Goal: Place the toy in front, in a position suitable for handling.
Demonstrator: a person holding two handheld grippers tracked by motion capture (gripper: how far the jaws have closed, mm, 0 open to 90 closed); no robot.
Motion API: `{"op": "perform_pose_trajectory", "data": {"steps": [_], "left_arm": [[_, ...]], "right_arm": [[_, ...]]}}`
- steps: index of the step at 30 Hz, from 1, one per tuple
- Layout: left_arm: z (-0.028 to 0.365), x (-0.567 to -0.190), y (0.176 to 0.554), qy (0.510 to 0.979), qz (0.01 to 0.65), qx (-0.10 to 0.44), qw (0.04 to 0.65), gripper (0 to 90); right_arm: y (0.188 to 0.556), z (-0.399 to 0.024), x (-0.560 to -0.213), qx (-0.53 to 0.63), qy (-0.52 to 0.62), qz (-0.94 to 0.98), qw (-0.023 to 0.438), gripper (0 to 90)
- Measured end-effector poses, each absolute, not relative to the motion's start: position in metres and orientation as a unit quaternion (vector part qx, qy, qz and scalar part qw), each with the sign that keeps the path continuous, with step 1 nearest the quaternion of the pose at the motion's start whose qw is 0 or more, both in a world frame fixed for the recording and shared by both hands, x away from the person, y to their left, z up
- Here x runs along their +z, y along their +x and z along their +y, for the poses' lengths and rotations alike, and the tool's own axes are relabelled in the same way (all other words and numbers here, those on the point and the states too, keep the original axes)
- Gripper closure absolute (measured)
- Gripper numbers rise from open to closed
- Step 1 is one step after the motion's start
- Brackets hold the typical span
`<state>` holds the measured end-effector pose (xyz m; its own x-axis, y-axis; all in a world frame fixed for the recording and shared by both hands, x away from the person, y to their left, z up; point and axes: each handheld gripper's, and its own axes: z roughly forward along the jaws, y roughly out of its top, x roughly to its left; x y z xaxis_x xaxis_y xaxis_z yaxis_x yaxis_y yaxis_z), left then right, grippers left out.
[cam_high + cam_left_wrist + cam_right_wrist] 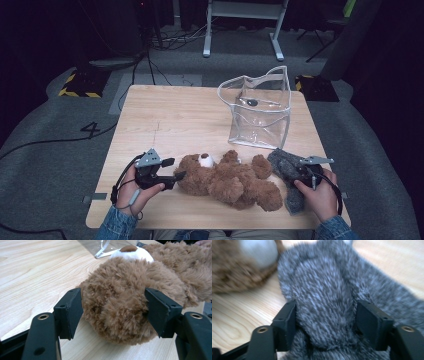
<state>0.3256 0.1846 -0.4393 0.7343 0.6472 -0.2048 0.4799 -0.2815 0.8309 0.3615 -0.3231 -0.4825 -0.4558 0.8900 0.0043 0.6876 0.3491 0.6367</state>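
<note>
Plush fur filled the space between both pairs of jaws: the brown teddy bear (227, 180) lay on its back near the front edge of the wooden table (175, 120), its head toward the person's left, and the left gripper (176, 175) had its jaws around that head, both pads pressed into the fur in the left gripper view, so it was clamped on the bear (125, 297). Just beside the bear's feet, at the table's front right corner, lay a grey furry soft toy (287, 175); the right gripper (295, 172) sat over it, and in the right gripper view a rounded lobe of the grey toy (324, 307) stood between the jaws with both pads against its fur, though whether they squeezed it or merely touched it I could not tell. That toy reached close to the right edge and the front edge, leaving little room there. Behind the bear stood a clear plastic bag (257, 107) with white trim, upright, mouth open, near the far right corner and apart from the bear. To the left and back, the tabletop offered plenty of free room. Around the table lay grey carpet (45, 165) with black cables (45, 142), a hazard-striped base (80, 85), and a white desk frame (242, 25) farther back in the dim room.
</note>
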Motion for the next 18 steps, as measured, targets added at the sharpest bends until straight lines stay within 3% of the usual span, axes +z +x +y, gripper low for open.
{"op": "perform_pose_trajectory", "data": {"steps": [3, 4, 7, 18], "left_arm": [[0.184, -0.439, 0.322, 0.798, 0.354, 0.093, 0.479, 33.2], [0.185, -0.439, 0.322, 0.798, 0.354, 0.092, 0.48, 33.3], [0.185, -0.44, 0.322, 0.796, 0.357, 0.091, 0.481, 33.2], [0.185, -0.443, 0.322, 0.791, 0.359, 0.084, 0.487, 32.9]], "right_arm": [[0.363, -0.326, -0.487, 0.301, 0.493, 0.798, 0.172, 41.3], [0.363, -0.328, -0.486, 0.3, 0.486, 0.803, 0.171, 50.6], [0.364, -0.331, -0.482, 0.296, 0.477, 0.813, 0.157, 64.9], [0.363, -0.332, -0.476, 0.288, 0.457, 0.823, 0.174, 74.7]]}}
